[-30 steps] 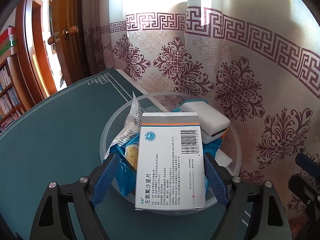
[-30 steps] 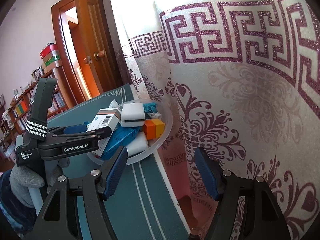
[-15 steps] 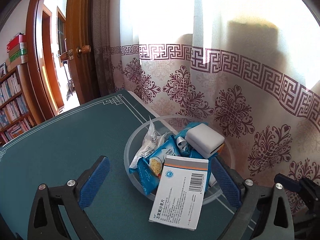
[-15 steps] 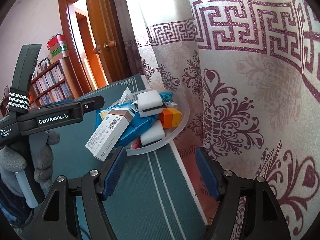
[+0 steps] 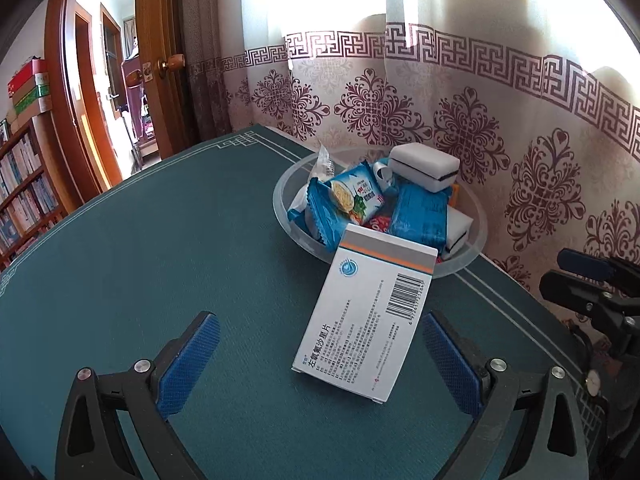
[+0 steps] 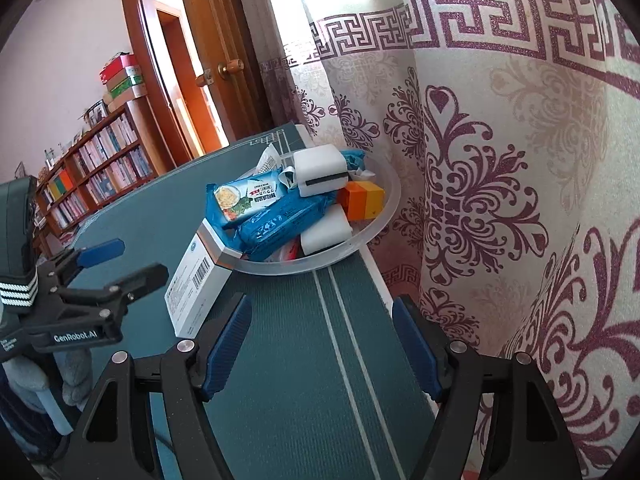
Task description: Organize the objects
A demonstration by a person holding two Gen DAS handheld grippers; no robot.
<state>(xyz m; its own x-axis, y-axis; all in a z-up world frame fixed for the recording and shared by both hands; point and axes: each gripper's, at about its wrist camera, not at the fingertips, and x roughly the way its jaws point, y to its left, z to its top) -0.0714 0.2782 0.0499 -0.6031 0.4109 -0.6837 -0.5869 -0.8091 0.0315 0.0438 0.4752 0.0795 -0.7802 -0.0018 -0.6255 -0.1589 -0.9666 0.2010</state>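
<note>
left claw (image 5: 320,364) is spread wide, nothing pinched. the medicine box (image 5: 366,316) sits between its pads but clear of both, one end propped on the near rim of the bowl (image 5: 280,200), the other on the desk (image 5: 160,220). so the box is only half in; my read is the drop came up short.

right claw (image 6: 322,340) is part open and empty, hovering over the desk's near edge, bowl side, beside the curtain (image 6: 500,160).

doing the step well: re-pinch the box across its short width, near the desk-side end, lift just enough to clear the rim, push it in over the blue noodle packet (image 5: 354,196) and lay it flat. don't shove it along the rim: the bowl looks like light frosted plastic and sits at the desk corner next to the curtain, so it could slide or tip.

materials: box is thin glossy card, flat rectangular, white with an orange-grey band and barcode, so it dents if squeezed hard. blue packets are crinkly foil film and slippery. the white block (image 5: 424,164) on the far side of the bowl has a dark slot, looks like hard plastic. an orange block (image 6: 362,200) is at the bowl's curtain side. desk cover is a teal textured mat, decent grip.
</note>
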